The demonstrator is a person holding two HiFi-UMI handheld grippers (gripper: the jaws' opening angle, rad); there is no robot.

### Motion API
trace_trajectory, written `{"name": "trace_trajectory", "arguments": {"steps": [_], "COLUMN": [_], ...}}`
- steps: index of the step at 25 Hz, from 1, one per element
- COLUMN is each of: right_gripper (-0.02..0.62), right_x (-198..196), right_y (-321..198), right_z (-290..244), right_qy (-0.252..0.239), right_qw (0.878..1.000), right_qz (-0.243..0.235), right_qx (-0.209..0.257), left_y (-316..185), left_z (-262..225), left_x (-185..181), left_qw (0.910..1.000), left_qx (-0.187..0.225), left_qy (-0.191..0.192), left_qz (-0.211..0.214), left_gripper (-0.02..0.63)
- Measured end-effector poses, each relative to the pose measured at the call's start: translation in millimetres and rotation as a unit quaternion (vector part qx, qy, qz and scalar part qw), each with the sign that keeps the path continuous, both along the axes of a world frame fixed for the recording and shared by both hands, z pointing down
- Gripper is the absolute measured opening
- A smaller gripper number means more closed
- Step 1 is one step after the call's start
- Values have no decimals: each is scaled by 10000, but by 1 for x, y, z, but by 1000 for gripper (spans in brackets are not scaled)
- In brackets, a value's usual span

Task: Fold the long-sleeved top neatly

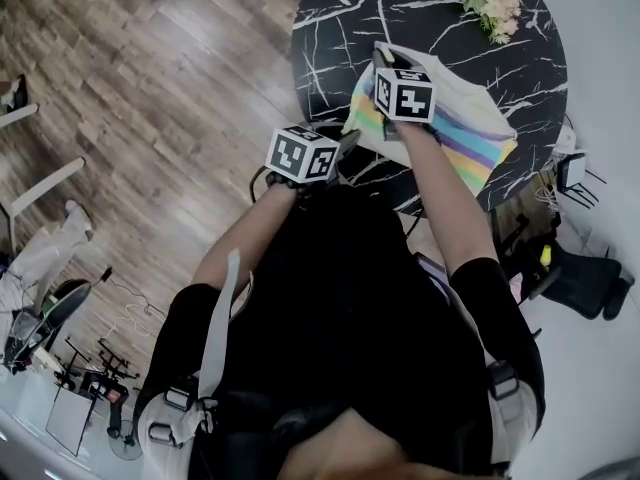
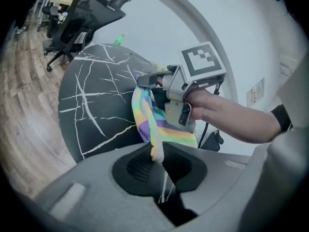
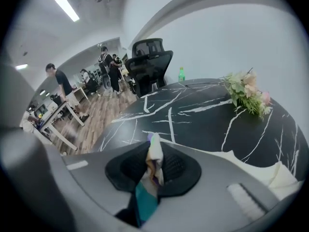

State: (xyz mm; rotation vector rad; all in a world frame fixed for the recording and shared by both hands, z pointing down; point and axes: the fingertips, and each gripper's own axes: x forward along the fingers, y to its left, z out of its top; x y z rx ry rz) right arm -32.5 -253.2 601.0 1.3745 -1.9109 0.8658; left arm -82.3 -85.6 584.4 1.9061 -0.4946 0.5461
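Observation:
The long-sleeved top (image 1: 470, 133), cream with rainbow stripes, lies bunched on the near right part of the round black marble table (image 1: 340, 28). My left gripper (image 1: 347, 144) is at the table's near edge, shut on a striped fold of the top (image 2: 154, 122) that hangs up from its jaws (image 2: 158, 153). My right gripper (image 1: 382, 56) is further onto the table, over the top's left edge. It is shut on a pinch of striped cloth (image 3: 153, 151), held upright between its pads. The left gripper view shows the right gripper (image 2: 147, 79) just above the lifted fold.
A bunch of pale flowers (image 1: 492, 0) lies at the table's far right. A green bottle (image 3: 181, 74) stands at the far rim, with a black office chair (image 3: 149, 64) behind it. Wooden floor lies to the left, a white wall to the right. People stand far off.

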Motion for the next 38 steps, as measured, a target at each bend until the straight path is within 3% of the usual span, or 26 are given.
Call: {"name": "trace_trajectory", "arguments": {"steps": [5,10,18,26,32,38], "right_gripper": [57,57,58,58,60,78], "right_x": [28,81,172,257,314,345], "right_y": [6,24,58,89,114,128], "right_z": [-33,-67,-106,-117,-100,-81], "right_qy": [-743,-1706,-2573,-2710,-2517,-2302], "right_qw": [9966,9833,9640,9592,9655,9713], "right_qz": [261,513,292,281,287,340], "right_qx": [253,359,605,749,605,486], "left_y": [5,23,60,95,117,131], "left_z": [-34,-75,-105,-107,-94,-81], "left_x": [28,86,171,254,303,330], "left_qw": [9995,9982,9978,9971,9967,9958], "left_qx": [19,370,414,328,205,155], "left_qy": [261,463,512,486,352,145], "left_qz": [-160,106,67,489,696,895], "left_gripper": [52,52,52,52,54,82]}}
